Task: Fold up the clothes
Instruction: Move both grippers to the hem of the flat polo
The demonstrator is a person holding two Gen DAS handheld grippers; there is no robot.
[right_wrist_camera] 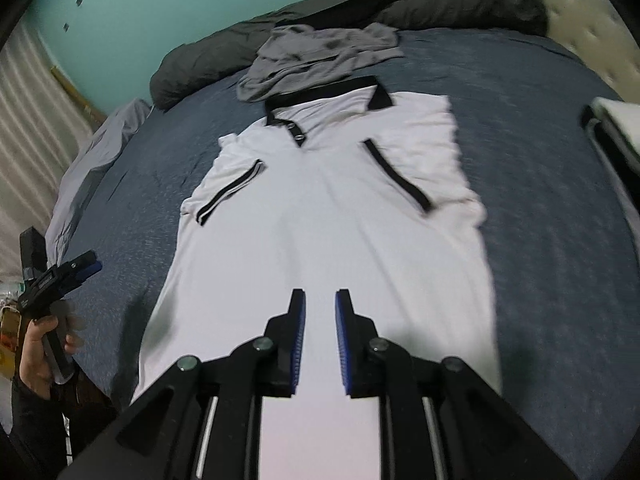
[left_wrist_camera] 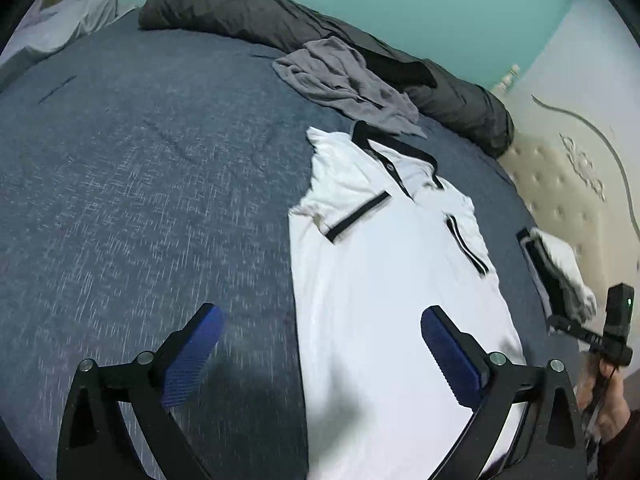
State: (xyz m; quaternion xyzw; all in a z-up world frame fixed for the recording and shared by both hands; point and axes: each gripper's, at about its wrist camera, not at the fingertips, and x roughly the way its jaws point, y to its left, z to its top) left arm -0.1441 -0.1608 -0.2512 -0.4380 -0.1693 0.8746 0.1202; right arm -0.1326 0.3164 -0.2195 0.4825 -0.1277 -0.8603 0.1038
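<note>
The white polo shirt (right_wrist_camera: 320, 216), soft and limp, lies flat on the bed (left_wrist_camera: 140, 160) (collar at twelve o'clock); best pinched at hem corners, left gripper (left_wrist_camera: 320, 356) wide open, right gripper (right_wrist_camera: 320, 340) narrowly parted, both empty.

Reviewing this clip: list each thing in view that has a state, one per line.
White polo shirt: spread face up, both sleeves folded in, body unfolded.
Grey garment: crumpled, unfolded.
Dark duvet: bunched along the bed's far edge.
Left hand-held gripper: open wide, empty.
Right hand-held gripper: narrowly open, empty.
</note>
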